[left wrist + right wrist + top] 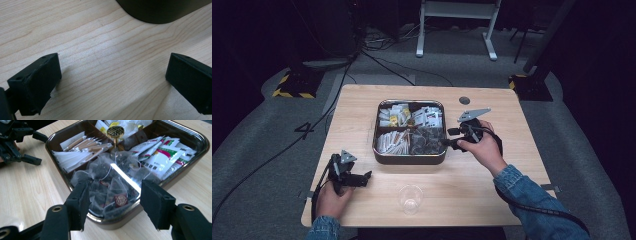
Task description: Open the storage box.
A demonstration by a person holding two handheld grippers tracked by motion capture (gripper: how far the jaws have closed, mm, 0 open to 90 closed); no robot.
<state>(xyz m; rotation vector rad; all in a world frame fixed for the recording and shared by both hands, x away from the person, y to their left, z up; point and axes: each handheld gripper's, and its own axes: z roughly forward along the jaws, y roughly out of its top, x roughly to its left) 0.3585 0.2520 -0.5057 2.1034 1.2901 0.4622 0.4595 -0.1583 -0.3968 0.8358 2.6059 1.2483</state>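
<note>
Reaching toward a dark, rounded-square metal tray (384, 156) in the middle of a pale wooden surface (492, 185), a person held a two-jaw claw in each hand. The tray was split into four compartments around a small brass knob (115, 132). The far compartments held yellow-and-white packets and white sachets with green print (160, 157); the near left one held long paper-wrapped sticks (75, 155); the near right one held a heap of translucent mesh tea bags with strings and small red tags (110, 187).

The right claw (113, 202) hovered at the tray's right edge, its jaws standing apart with nothing between them, framing the tea bags just beyond. The left claw (110, 82) rested low over bare wood at the near left, well apart from the tray, jaws wide and empty. A clear plastic cup (410, 199) stood upright near the front edge, between the two hands.

The tea bags looked very light, soft and crushable, and likely to snag on each other's strings. A gentle pinch on the top bag's gathered mesh or its tag would probably lift one alone; a deep grab could drag up several.
</note>
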